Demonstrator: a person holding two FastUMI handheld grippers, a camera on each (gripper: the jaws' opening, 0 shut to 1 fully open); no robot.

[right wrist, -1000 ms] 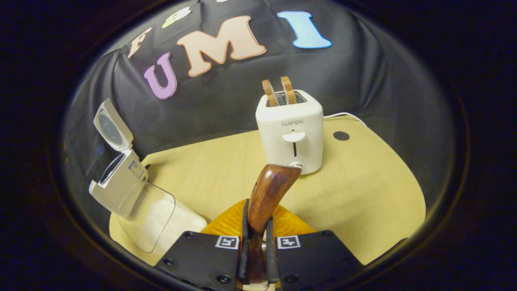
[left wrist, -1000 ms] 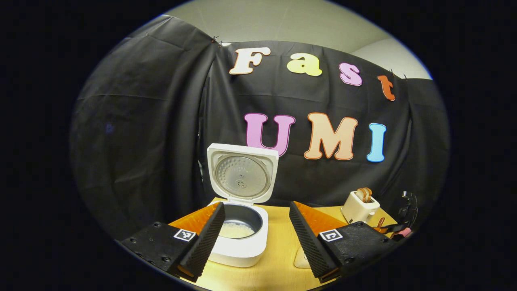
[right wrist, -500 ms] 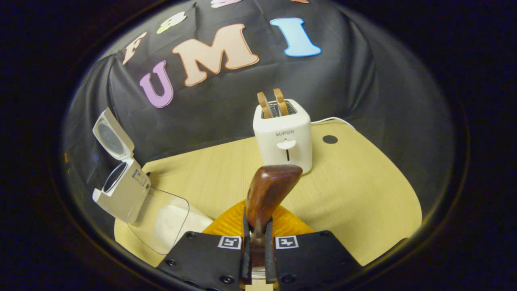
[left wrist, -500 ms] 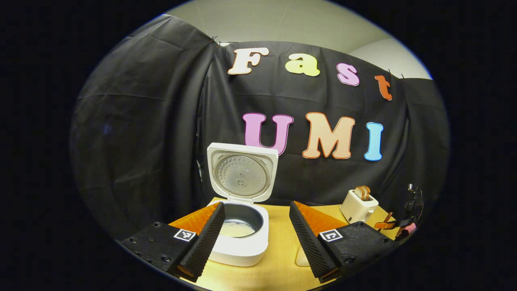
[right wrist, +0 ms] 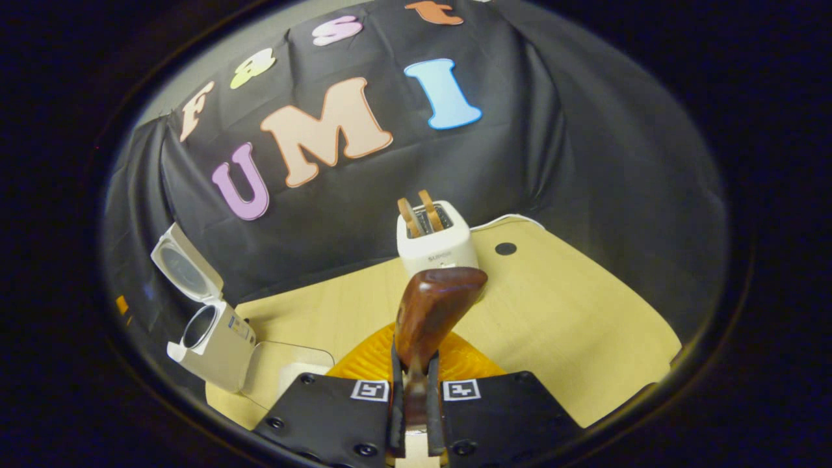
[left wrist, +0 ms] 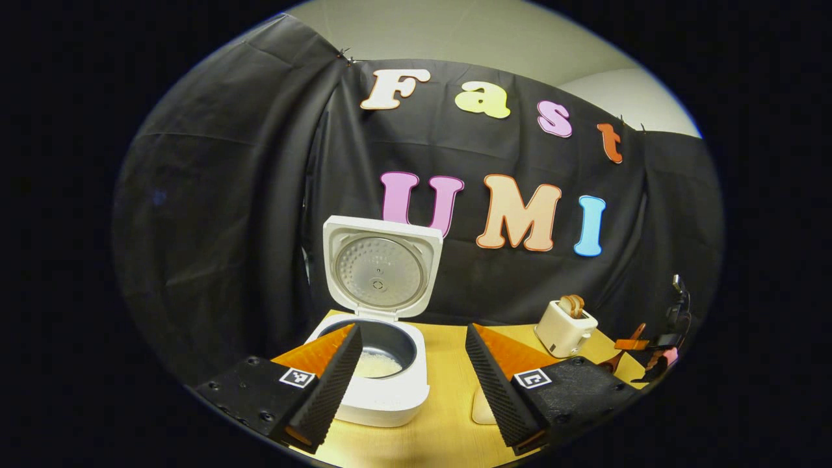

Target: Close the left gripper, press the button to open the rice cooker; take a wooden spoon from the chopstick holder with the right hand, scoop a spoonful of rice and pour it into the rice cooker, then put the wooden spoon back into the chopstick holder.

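Note:
In the right gripper view my right gripper (right wrist: 414, 354) is shut on a dark wooden spoon (right wrist: 432, 305), whose broad end sticks up ahead of the fingers, above the table. The white rice cooker (right wrist: 218, 344) stands far left with its lid (right wrist: 185, 270) up. In the left gripper view the rice cooker (left wrist: 374, 383) is close ahead, lid (left wrist: 380, 273) raised, white rice in the pot. My left gripper (left wrist: 413, 330) is open above the table, its left finger in front of the cooker's rim. The right gripper (left wrist: 656, 354) shows far off at the right edge.
A white toaster (right wrist: 434, 244) with two slices in it stands behind the spoon, also seen as the toaster (left wrist: 564, 325). A clear container (right wrist: 286, 374) with rice sits beside the cooker. The wooden table (right wrist: 572, 325) has a round hole (right wrist: 505, 248) near its back edge.
The right gripper has pulled back and up with the spoon, so the toaster and cooker look smaller. The left gripper drifted slightly and stays open.

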